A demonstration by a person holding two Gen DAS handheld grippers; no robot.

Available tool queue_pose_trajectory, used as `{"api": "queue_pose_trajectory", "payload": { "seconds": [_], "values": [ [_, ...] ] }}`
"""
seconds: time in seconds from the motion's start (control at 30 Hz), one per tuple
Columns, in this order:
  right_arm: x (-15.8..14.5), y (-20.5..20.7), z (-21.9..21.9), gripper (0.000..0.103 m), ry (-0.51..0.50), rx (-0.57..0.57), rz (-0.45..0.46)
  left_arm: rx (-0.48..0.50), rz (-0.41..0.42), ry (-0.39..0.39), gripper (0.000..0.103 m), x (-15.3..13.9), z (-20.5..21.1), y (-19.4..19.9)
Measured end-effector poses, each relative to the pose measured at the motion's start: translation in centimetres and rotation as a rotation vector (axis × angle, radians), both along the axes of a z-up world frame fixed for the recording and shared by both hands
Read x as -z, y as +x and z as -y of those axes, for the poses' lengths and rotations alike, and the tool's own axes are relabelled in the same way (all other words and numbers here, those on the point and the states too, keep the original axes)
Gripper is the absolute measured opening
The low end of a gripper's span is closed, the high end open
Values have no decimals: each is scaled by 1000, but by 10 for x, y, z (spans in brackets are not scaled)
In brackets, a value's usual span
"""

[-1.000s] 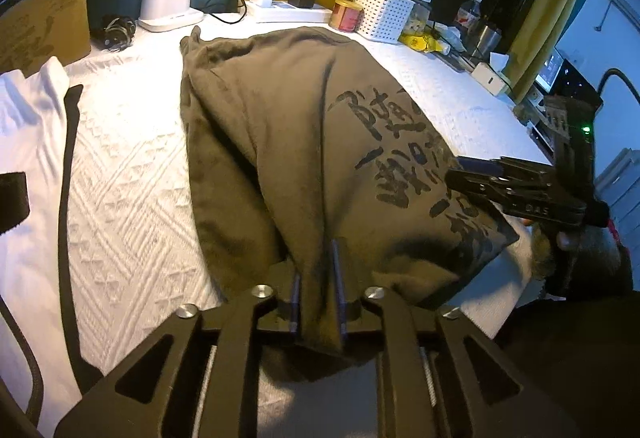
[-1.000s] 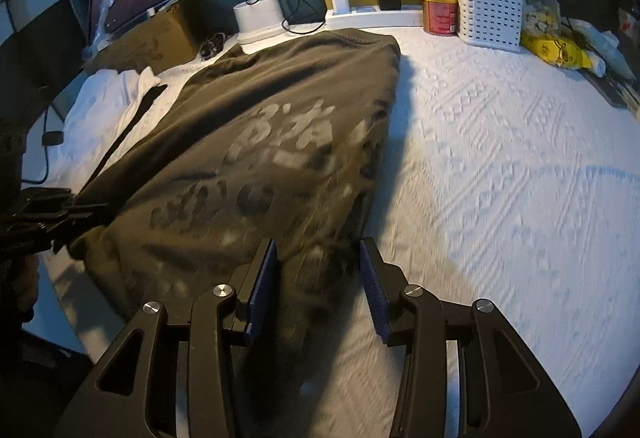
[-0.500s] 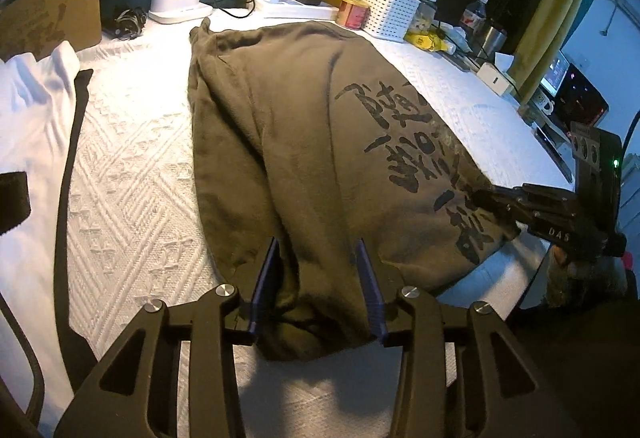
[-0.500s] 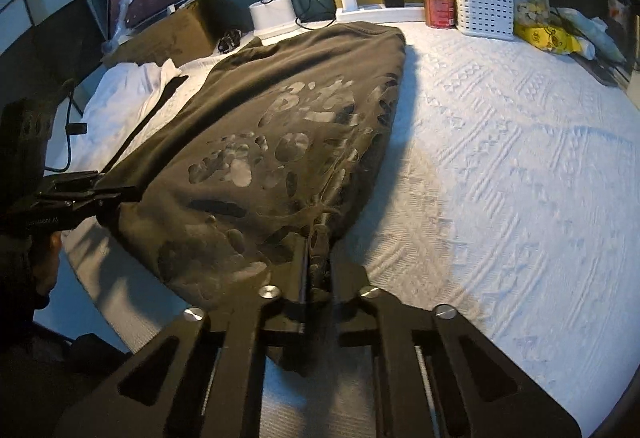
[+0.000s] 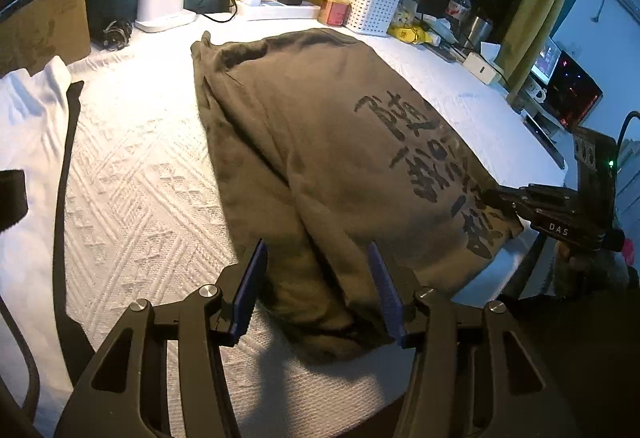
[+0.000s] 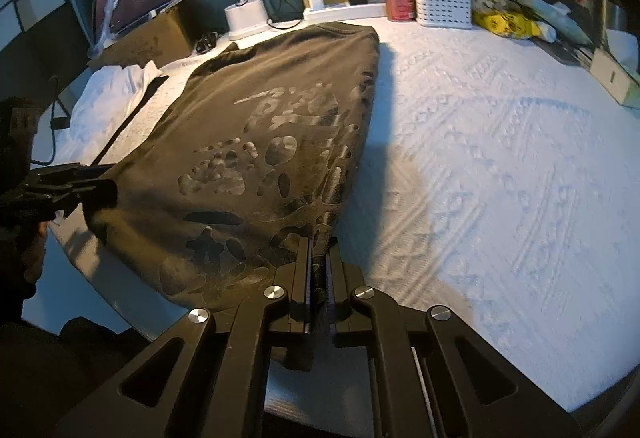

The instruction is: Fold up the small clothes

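Note:
An olive-brown garment with black printed characters (image 5: 320, 142) lies folded lengthwise on the white textured cover (image 5: 140, 190); it also shows in the right wrist view (image 6: 256, 142). My left gripper (image 5: 316, 286) is open, its blue pads either side of the garment's near left corner without pinching it. My right gripper (image 6: 319, 270) is shut on the garment's near right corner at the table's front edge. The right gripper also shows in the left wrist view (image 5: 520, 198), and the left gripper in the right wrist view (image 6: 72, 190).
A white garment with black trim (image 5: 32, 126) lies at the left. Along the back stand a cardboard box (image 5: 40, 30), a white lamp base (image 5: 162, 4), chargers on a power strip (image 5: 276, 8), a red tin (image 5: 334, 10) and a white basket (image 5: 372, 12). White cover extends right (image 6: 500, 158).
My left gripper has let go of the garment's corner and opened wider. My right gripper has shut on the other near corner and holds it.

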State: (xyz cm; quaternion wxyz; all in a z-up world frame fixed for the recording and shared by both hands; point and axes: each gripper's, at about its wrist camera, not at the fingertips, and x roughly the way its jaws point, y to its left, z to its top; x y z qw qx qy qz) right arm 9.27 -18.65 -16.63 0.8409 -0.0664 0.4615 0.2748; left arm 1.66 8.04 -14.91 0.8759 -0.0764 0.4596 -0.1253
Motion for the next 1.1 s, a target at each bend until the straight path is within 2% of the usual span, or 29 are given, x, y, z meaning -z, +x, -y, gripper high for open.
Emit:
{"api": "queue_pose_trajectory", "payload": {
  "seconds": [0.07,0.2,0.43,0.57,0.73,0.83,0.87,0.9,0.93,1.0,1.07,1.1],
  "values": [
    [0,-2,0,7,-3,3,3,-8,-40,19,52,9,1,4],
    [1,-7,-2,7,-26,5,23,-30,-28,29,53,11,2,-1],
    [1,-5,4,7,5,-15,11,-11,-22,68,53,10,7,-8],
    [2,-2,8,7,30,-32,-10,-5,13,104,53,8,13,-10],
    [2,-1,8,11,41,-70,-12,25,98,157,53,-7,27,-7],
    [2,0,9,11,52,-62,-23,17,107,179,53,-9,29,1],
    [2,0,9,11,50,-62,-21,9,106,188,58,-8,29,5],
    [2,0,8,11,47,-63,-20,-1,105,194,66,-7,28,8],
    [2,0,8,11,44,-63,-21,-12,106,193,70,-8,27,9],
    [1,0,7,15,43,-68,-31,-32,113,172,72,-10,25,11],
    [0,-1,4,29,41,-87,-43,-53,103,156,74,-11,22,15],
    [0,-2,2,32,38,-100,-43,-60,96,153,76,-9,21,17]
  ]
}}
